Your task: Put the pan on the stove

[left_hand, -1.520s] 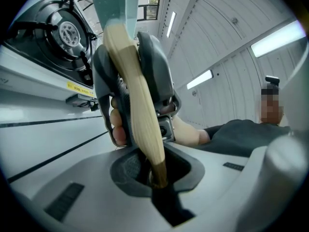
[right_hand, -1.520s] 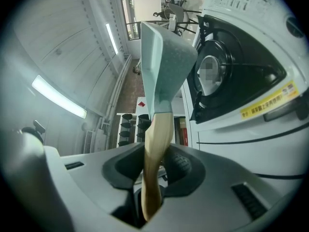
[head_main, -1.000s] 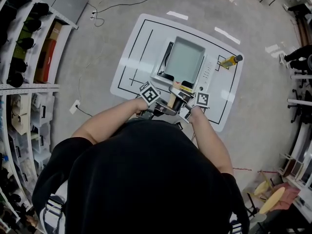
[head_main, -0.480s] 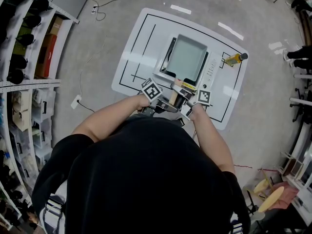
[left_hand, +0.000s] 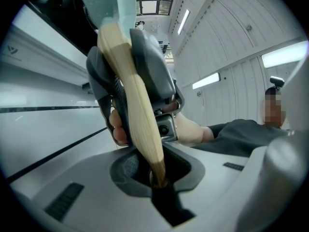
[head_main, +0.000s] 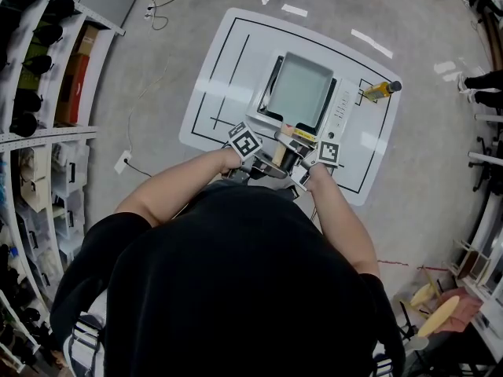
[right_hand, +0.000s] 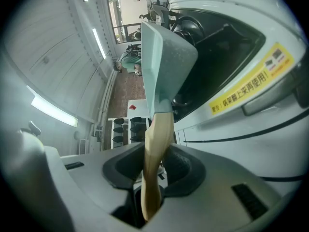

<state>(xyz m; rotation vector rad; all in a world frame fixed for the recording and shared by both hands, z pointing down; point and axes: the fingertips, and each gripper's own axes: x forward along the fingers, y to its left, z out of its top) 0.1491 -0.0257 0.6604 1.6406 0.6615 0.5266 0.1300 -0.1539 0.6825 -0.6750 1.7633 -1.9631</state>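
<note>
The left gripper (left_hand: 155,175) and right gripper (right_hand: 152,192) each clamp the wooden handle (right_hand: 157,144), barely visible in the head view, where the pan (head_main: 302,91) ahead apparently rests on the stove (head_main: 339,110).

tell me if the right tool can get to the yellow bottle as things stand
Probably not yet: the right tool is shut on the pan handle, so it is occupied. The yellow bottle sits apart near the table's right edge, and the table surface on the way there looks bare.
</note>
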